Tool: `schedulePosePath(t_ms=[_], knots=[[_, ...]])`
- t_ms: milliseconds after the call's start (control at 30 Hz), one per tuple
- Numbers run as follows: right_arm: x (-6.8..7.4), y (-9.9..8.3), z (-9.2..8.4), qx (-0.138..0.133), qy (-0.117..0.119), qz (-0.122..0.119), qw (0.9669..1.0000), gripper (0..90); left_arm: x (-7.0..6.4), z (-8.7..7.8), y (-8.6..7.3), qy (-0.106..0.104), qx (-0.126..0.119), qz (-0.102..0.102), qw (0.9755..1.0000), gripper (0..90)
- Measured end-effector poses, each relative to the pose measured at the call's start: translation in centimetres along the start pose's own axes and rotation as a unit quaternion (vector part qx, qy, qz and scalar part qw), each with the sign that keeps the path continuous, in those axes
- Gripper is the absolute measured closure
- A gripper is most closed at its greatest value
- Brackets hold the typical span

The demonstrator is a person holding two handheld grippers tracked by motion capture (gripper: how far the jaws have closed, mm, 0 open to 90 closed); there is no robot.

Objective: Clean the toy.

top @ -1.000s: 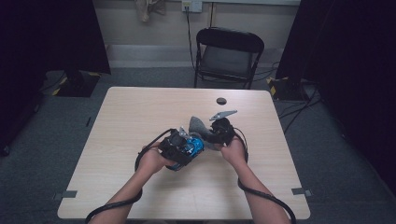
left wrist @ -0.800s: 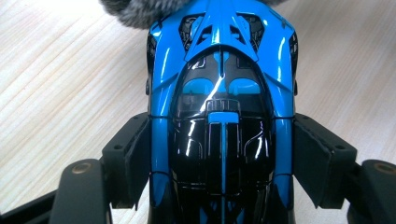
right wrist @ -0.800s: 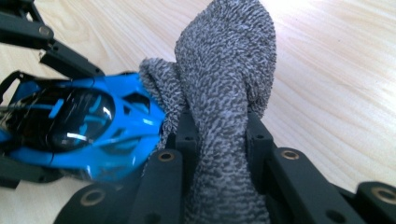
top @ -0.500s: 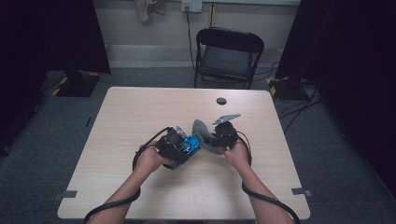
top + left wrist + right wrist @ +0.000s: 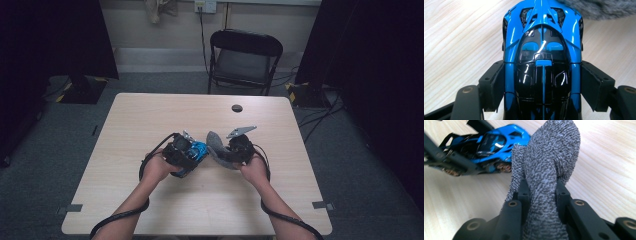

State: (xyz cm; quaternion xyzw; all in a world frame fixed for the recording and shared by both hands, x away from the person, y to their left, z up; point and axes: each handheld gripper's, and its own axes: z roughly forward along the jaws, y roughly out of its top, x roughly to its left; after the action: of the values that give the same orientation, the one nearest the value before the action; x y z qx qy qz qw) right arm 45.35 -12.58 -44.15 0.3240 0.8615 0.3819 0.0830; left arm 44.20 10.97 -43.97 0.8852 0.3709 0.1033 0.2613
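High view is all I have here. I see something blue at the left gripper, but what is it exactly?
Observer: A blue and black toy car, clamped by its sides in the left gripper.
Operator: And the grey thing on the right?
Observer: A grey knitted cloth, bunched and pinched in the right gripper.
Operator: Does the cloth touch the car?
Observer: In the right gripper view its fold overlaps the car's end; contact I cannot confirm.
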Motion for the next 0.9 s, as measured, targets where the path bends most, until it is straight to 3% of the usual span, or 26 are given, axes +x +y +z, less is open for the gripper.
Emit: schedulePosePath(t_ms=[167, 400, 633, 733, 900], knots=[[0.5, 0.0, 0.1, 0.006, 0.011, -0.007, 0.9999, 73.5, 0.8, -0.2, -0.2, 0.008, -0.001, -0.011, 0.9999, 28.3], [0.4, -0.6, -0.6, 0.013, 0.009, -0.007, 0.9999, 73.5, 1.1, -0.9, -0.5, 0.002, -0.01, -0.015, 0.9998, 28.2], [-1.8, 0.3, -2.1, -0.004, -0.023, 0.023, 0.9995, 73.5, -0.6, -1.5, -0.2, -0.016, -0.019, 0.007, 0.9997, 28.2], [-2.4, 1.2, -2.5, -0.005, -0.034, 0.024, 0.9991, 73.5, -1.5, -1.6, 0.1, -0.021, -0.025, 0.019, 0.9993, 28.3], [-2.7, 2.9, -2.6, -0.009, -0.032, 0.02, 0.9992, 73.5, -3.0, -1.6, 0.6, -0.039, -0.027, 0.039, 0.9981, 28.2]])
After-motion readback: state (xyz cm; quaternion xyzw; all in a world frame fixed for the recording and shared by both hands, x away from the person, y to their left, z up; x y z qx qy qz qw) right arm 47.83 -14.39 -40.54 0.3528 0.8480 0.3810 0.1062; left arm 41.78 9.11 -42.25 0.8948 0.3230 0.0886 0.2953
